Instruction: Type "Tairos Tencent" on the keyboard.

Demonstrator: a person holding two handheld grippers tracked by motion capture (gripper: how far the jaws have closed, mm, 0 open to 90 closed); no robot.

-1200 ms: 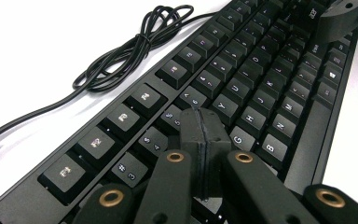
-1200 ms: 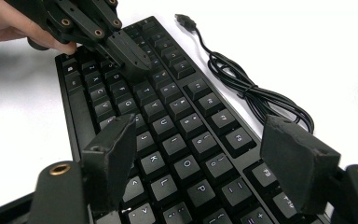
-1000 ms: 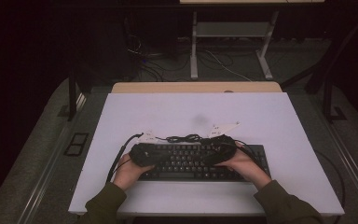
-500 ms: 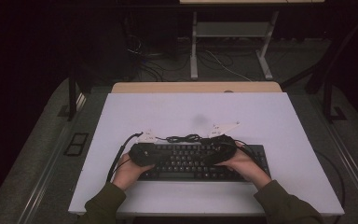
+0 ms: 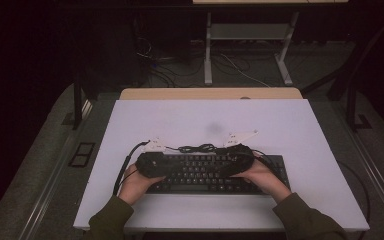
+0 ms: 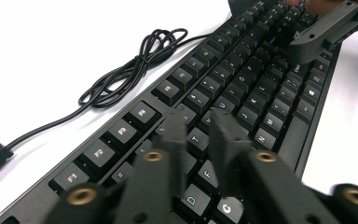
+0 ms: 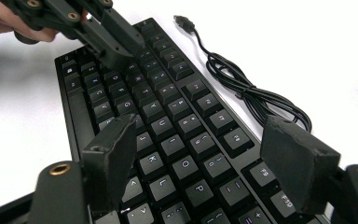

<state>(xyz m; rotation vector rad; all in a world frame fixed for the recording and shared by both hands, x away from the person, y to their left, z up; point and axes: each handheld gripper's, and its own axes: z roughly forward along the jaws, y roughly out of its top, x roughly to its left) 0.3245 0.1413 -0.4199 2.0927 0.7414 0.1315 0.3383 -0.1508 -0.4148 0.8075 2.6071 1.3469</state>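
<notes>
Room: dark all round, cables on the floor beyond, with a white counter (image 5: 280, 120) lit in the middle.

Left gripper (image 5: 152, 162): hovers over the left half of the keyboard (image 5: 207, 172), tilted down at the letter keys. Its fingers (image 6: 179, 135) stand a narrow gap apart, having just been opening from pressed together, with nothing between them (the tips hang over the T and U keys, and I cannot tell whether they touch the caps).

Keyboard: black, lying flat near the front edge of the counter, square to the person, probably so both hands reach it evenly.

Cord (image 6: 130, 70): bundled in loose loops on the counter just behind the keyboard, its plug (image 7: 184, 21) lying free, so nothing is connected.

Right gripper (image 5: 237, 152): held over the right half, fingers (image 7: 109, 154) spread wide and gripping nothing; the keys around O and P lie below the gap.

Judgement: both hands look poised for key presses or a lift.
</notes>
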